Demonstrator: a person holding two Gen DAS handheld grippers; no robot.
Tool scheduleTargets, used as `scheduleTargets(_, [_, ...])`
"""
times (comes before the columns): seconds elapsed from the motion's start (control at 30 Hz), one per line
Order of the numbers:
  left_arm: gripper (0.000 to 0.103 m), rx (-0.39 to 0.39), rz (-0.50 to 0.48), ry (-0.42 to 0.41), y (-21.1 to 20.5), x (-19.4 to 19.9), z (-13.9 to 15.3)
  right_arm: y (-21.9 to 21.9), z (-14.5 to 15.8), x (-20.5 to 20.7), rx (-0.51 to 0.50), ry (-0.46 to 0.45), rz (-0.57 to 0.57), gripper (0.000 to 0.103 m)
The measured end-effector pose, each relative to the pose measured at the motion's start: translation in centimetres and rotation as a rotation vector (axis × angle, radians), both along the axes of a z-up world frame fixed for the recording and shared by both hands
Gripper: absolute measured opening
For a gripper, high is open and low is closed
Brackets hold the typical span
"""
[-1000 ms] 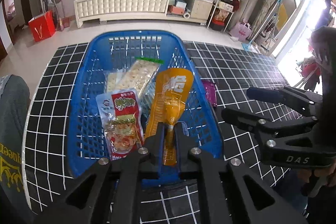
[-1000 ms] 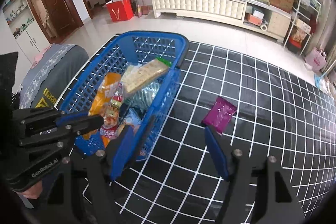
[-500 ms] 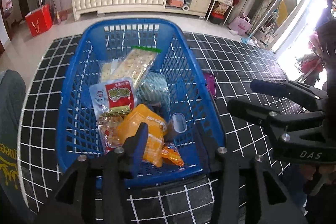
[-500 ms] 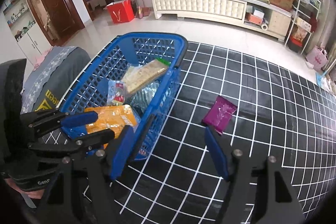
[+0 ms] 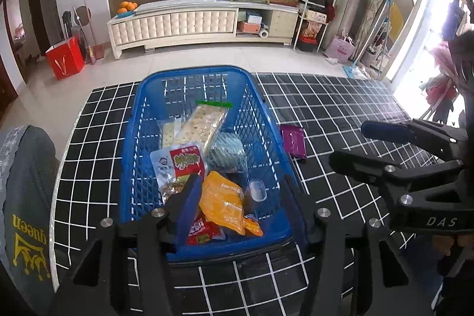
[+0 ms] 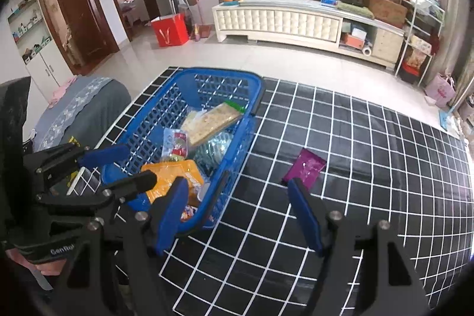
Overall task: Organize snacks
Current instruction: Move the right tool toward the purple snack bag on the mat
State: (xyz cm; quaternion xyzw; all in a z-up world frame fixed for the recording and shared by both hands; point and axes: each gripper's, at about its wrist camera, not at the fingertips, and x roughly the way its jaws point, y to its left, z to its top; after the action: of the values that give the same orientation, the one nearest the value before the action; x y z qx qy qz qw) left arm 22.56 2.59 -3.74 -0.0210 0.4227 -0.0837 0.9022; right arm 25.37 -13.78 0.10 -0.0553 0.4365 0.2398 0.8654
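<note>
**Basket loaded, one purple packet out on the cloth**

Black cloth with white grid (image 6: 370, 138) covers the table, widest thing in sight. On its left part stands the blue mesh basket (image 5: 189, 73), long side running away from me.

Basket contents, big to small: long cracker sleeve (image 5: 204, 125) with a green end, propped at a slant against the far half; red-and-clear snack pouch (image 5: 180, 165) lying just nearer than it; orange pouch (image 5: 222, 202) lying crumpled at the near end, overlapping the lower edge of the red-and-clear one; bluish clear-wrapped item (image 5: 228, 150) against the right wall, label not readable; small red packet (image 5: 201, 231) and small orange packet (image 5: 251, 225) at the near wall, partly under the orange pouch; a small clear cup-shaped thing (image 5: 257, 189) beside the orange pouch, can't make out what it is.

Purple packet (image 6: 305, 166) lies flat on the cloth, outside the basket, near its right wall but not touching.

My left tongs (image 5: 240, 205) hang over the near end of the basket, jaws spread wide, nothing between them. My right tongs (image 6: 240, 209) hover over the cloth at the basket's near right corner, jaws likewise spread and empty; purple packet sits just beyond the right finger.
</note>
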Motion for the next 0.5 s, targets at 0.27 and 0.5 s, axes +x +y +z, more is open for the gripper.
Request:
scheduleTargets(0.27, [0.052,0.079,0.028,-0.058,0.7,1.2,0.7,-0.8,0.2,1.1,0.014,-0.023,-0.029,0.074])
scheduleTargets(0.5, [0.074,0.092,0.001,-0.069,0.6,2.8,0.2,-1.2,-0.2,2.8,0.016,-0.023,-0.049,0.074])
